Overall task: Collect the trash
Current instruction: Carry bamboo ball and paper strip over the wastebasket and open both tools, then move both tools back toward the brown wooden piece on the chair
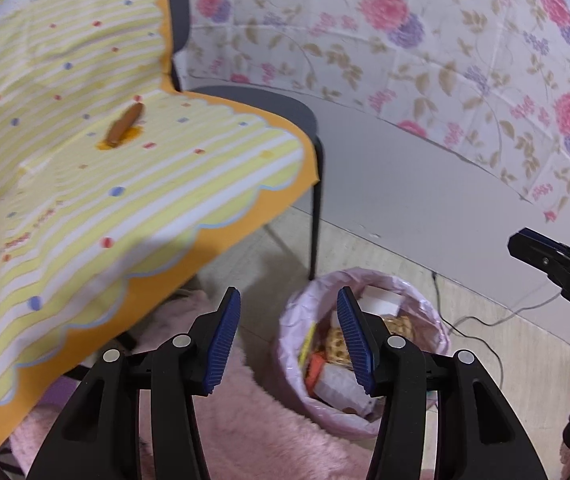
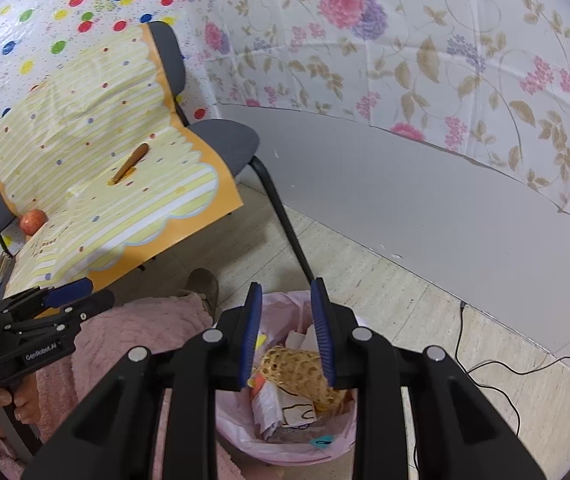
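My right claw (image 2: 287, 334) hangs right above the trash bin (image 2: 241, 446), its fingers apart with nothing between them. My left claw (image 1: 289, 340) is also spread wide and empty, just beside the bin (image 1: 289, 344). Wrappers and paper fill the bin. A brown stick (image 2: 131, 163) and an apple (image 2: 33, 221) lie on the covered chair (image 2: 225, 142) behind the bin.

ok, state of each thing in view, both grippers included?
left gripper: open, empty
right gripper: open, empty, over the bin
trash bin: lined, holds trash
brown stick: lying on the chair cloth
apple: resting on the chair
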`<action>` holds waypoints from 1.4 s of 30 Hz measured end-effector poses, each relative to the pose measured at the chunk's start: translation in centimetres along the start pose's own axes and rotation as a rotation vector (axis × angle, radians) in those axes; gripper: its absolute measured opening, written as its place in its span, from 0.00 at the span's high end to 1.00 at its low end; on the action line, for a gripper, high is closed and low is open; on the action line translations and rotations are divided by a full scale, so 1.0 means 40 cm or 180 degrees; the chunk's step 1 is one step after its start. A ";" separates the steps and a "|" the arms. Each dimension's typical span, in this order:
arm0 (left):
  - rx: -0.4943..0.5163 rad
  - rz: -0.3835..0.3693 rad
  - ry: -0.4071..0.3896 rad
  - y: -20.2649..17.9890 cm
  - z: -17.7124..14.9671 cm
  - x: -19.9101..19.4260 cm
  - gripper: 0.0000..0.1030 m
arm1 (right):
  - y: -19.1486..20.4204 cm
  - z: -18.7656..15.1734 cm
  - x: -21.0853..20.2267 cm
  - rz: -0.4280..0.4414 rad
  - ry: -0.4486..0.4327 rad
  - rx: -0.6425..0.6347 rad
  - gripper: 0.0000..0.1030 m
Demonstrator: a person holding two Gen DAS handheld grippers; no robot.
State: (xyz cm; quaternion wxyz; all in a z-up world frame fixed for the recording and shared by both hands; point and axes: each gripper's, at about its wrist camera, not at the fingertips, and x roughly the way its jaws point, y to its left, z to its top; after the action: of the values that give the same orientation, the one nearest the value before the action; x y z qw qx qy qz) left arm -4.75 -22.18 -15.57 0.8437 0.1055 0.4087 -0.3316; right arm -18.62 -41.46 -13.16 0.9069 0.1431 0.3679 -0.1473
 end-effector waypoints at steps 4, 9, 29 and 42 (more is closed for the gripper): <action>-0.0063 0.0098 -0.0107 0.019 0.004 -0.040 0.50 | 0.041 0.004 -0.010 0.0063 -0.0003 -0.0119 0.75; -0.0158 0.0245 -0.0245 0.050 0.010 -0.091 0.41 | 0.092 0.020 -0.019 0.0132 -0.0028 -0.0255 0.68; -0.0817 0.1029 -0.0417 0.345 0.030 -0.196 0.38 | 0.359 0.171 0.056 0.0745 -0.0142 -0.0759 0.60; -0.1033 0.1379 -0.0476 0.537 0.132 -0.195 0.34 | 0.511 0.305 0.182 0.0861 -0.0169 -0.1123 0.55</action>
State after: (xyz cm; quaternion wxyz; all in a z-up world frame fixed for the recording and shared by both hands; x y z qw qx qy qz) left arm 8.93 -4.58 -8.25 0.9287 0.0291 0.3609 -0.0807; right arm 1.59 -28.38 -6.83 0.9388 0.0264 0.3414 0.0387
